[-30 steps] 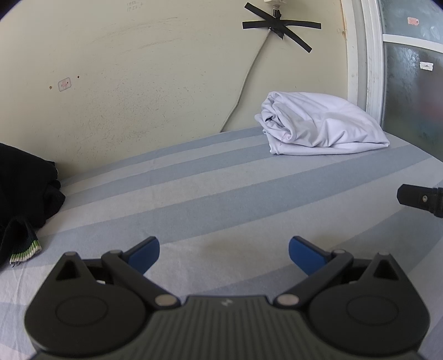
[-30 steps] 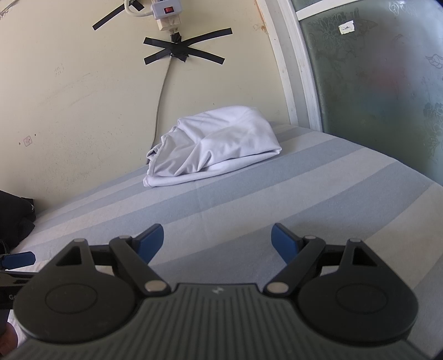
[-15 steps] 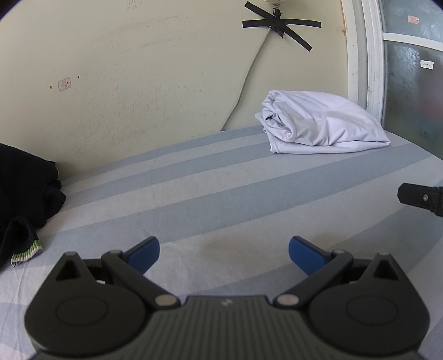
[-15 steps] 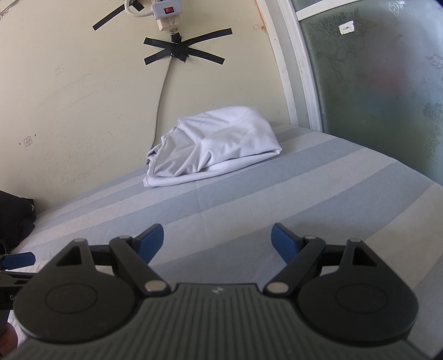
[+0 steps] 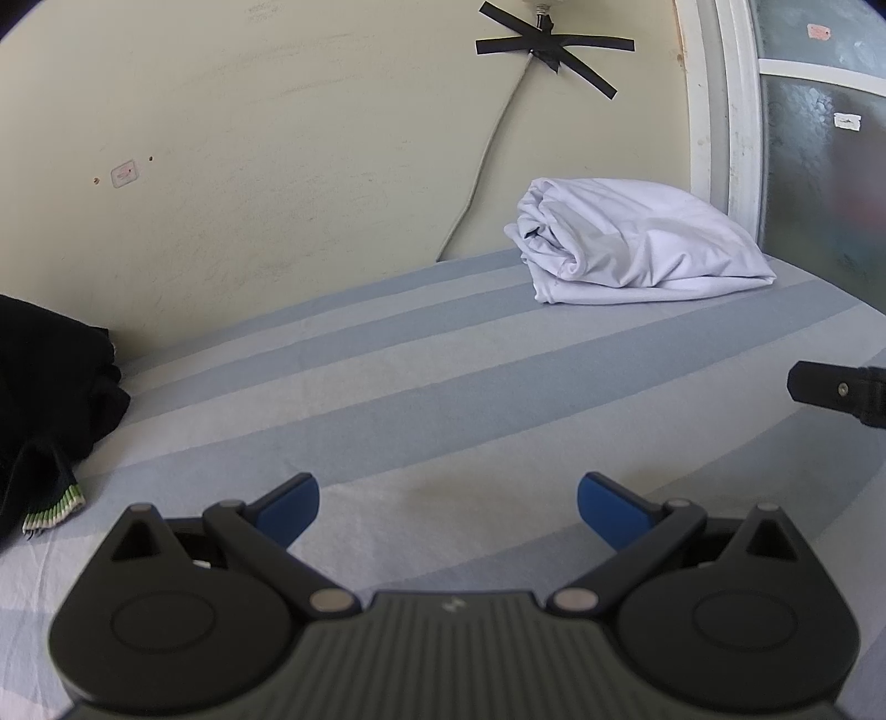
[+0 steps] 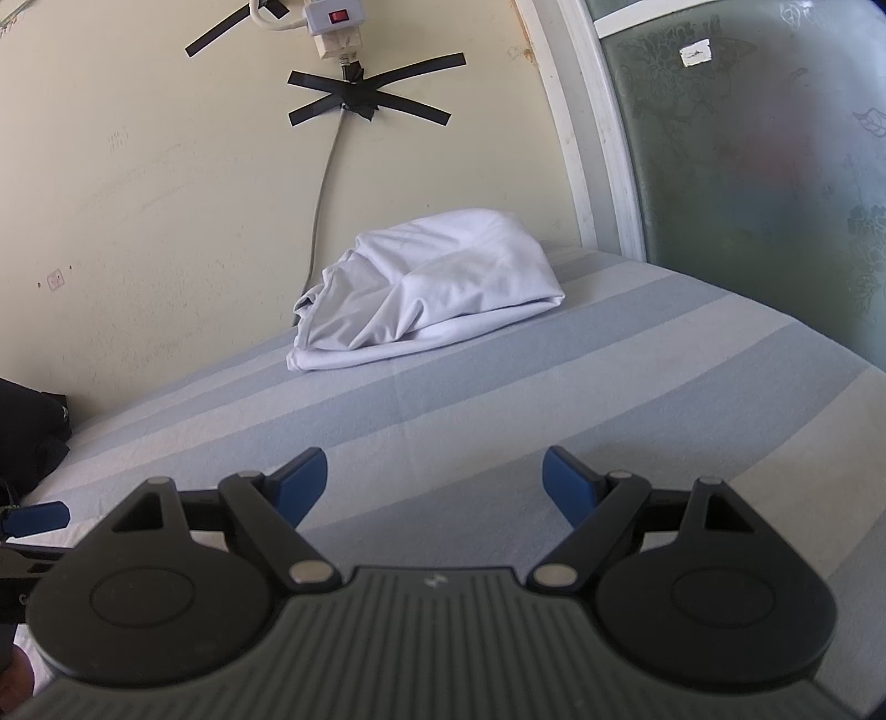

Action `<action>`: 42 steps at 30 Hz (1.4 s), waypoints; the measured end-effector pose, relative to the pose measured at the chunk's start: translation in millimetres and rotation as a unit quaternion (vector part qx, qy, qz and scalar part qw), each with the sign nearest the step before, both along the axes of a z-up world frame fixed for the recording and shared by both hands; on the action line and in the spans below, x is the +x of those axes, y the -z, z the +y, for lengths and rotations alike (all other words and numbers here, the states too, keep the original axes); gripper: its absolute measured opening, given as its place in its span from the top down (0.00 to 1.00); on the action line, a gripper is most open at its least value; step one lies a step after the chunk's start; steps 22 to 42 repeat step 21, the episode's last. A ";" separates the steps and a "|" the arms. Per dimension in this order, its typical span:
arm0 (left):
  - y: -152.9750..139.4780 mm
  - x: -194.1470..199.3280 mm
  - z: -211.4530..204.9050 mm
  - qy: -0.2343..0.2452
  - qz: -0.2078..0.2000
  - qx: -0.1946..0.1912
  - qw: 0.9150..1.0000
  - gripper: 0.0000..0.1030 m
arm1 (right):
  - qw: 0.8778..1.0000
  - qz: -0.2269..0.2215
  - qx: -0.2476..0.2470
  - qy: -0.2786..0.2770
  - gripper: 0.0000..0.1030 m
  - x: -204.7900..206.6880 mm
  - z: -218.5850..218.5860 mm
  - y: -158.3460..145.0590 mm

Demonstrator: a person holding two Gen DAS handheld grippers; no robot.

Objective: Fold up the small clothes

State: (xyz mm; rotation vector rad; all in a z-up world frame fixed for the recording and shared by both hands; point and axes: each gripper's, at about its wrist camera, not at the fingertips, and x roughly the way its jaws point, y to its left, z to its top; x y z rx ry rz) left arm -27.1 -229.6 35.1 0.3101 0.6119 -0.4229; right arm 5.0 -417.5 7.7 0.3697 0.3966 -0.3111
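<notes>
A folded white garment lies at the far side of the striped blue bed sheet, against the wall. A pile of black clothes sits at the left edge of the bed, one piece with a green and white ribbed cuff. My left gripper hovers open over bare sheet, nothing between its blue pads. My right gripper is likewise open and empty, well short of the white garment. Part of the right gripper shows at the right edge of the left wrist view.
A beige wall stands behind the bed with a cable taped down by black crossed tape below a power strip. A white frame with frosted glass bounds the right side.
</notes>
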 end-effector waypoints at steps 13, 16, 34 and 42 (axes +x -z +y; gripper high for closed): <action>-0.4 -0.6 0.9 0.003 0.000 -0.001 1.000 0.00 | 1.000 0.000 0.000 0.001 0.16 0.2 0.3 0.5; -1.2 -1.3 1.7 0.005 0.000 -0.003 1.000 0.00 | 1.000 0.000 0.000 0.001 0.16 0.2 0.2 0.7; -1.6 -3.3 1.5 0.015 0.001 -0.004 1.000 0.00 | 1.000 0.000 0.000 0.001 0.16 0.7 0.2 0.8; -1.6 -3.3 1.5 0.015 0.001 -0.004 1.000 0.00 | 1.000 0.000 0.000 0.001 0.16 0.7 0.2 0.8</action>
